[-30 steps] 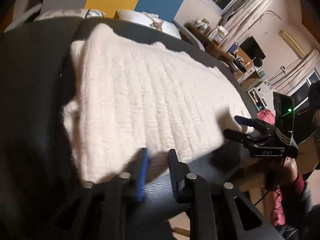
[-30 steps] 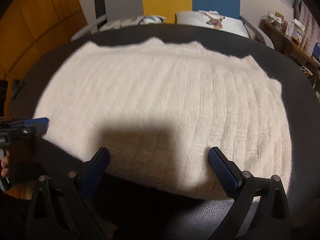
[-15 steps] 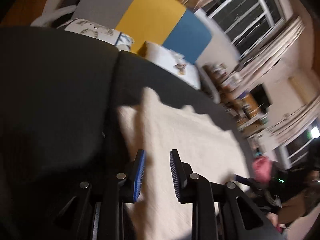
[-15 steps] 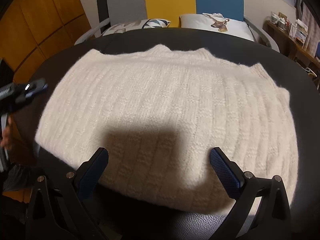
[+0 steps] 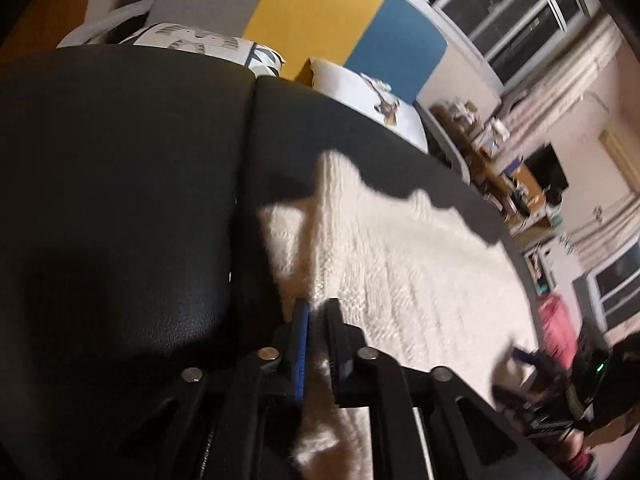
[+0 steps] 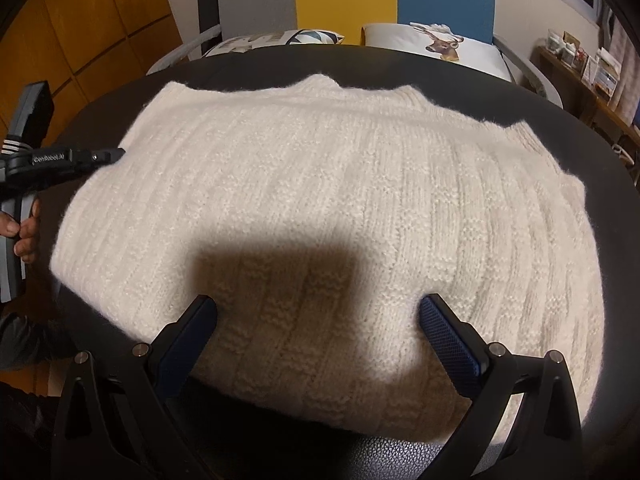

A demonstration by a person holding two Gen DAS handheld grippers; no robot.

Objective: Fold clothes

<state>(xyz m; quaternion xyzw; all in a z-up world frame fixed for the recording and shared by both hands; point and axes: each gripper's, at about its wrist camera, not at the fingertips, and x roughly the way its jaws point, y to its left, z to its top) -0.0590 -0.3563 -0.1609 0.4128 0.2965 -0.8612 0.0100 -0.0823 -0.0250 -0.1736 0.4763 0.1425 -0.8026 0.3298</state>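
Left wrist view shows the left gripper [image 5: 316, 340] pinched narrow on the near left edge of the cream knitted sweater [image 6: 320, 208], which lies flat on the black cushion [image 5: 120, 200]. Its long axis runs rightward from that grip. Ahead of the right gripper [image 6: 318, 320], jaws wide and empty, lies the sweater's near hem.

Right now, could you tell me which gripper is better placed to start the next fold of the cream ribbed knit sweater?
The left gripper: its jaws are nearly closed on the cream ribbed knit sweater at its edge. The right gripper hangs wide open above the near hem, gripping nothing.
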